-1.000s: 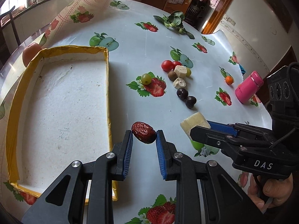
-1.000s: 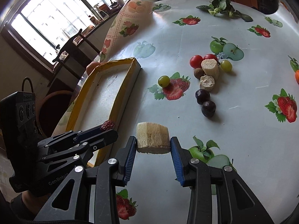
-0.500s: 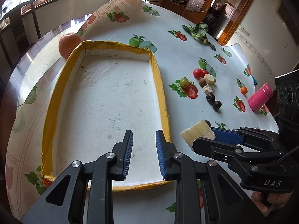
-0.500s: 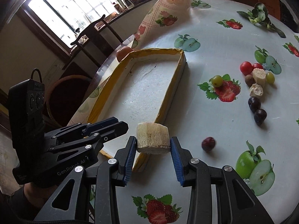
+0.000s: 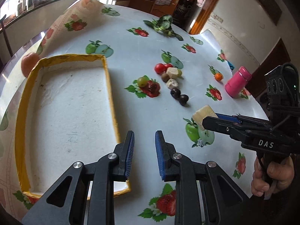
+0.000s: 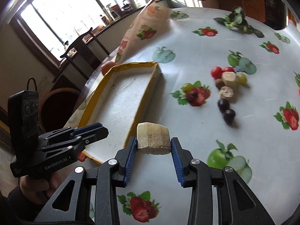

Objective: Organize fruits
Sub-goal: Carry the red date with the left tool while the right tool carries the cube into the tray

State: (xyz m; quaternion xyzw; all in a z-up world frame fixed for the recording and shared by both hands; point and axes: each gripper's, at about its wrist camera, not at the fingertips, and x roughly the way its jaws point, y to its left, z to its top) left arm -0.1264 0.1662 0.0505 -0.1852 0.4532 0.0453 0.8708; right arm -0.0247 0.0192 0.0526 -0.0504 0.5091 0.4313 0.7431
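Note:
My left gripper (image 5: 144, 146) is open and empty above the table beside the right wall of the yellow-rimmed white tray (image 5: 110, 97). My right gripper (image 6: 152, 145) is shut on a pale sugarcane chunk (image 6: 153, 138), held above the table near the tray (image 6: 148, 86); it also shows in the left wrist view (image 5: 203, 113). On the table lie a green grape (image 5: 142, 81), a dark red blurred fruit (image 5: 152, 88) beside it, red tomatoes (image 5: 159, 68), two sugarcane pieces (image 5: 172, 72), and two dark plums (image 5: 179, 95).
A pink bottle (image 5: 237, 83) and a small orange fruit (image 5: 218, 76) stand at the right. A peach (image 5: 28, 63) lies behind the tray's far corner. Green leaves (image 5: 164, 25) lie at the far side. The tablecloth curls up at the back left.
The red date left my left gripper, which is now open and empty. A dark red fruit that lay near the tray has shifted, blurred, to beside the green grape. Both grippers moved.

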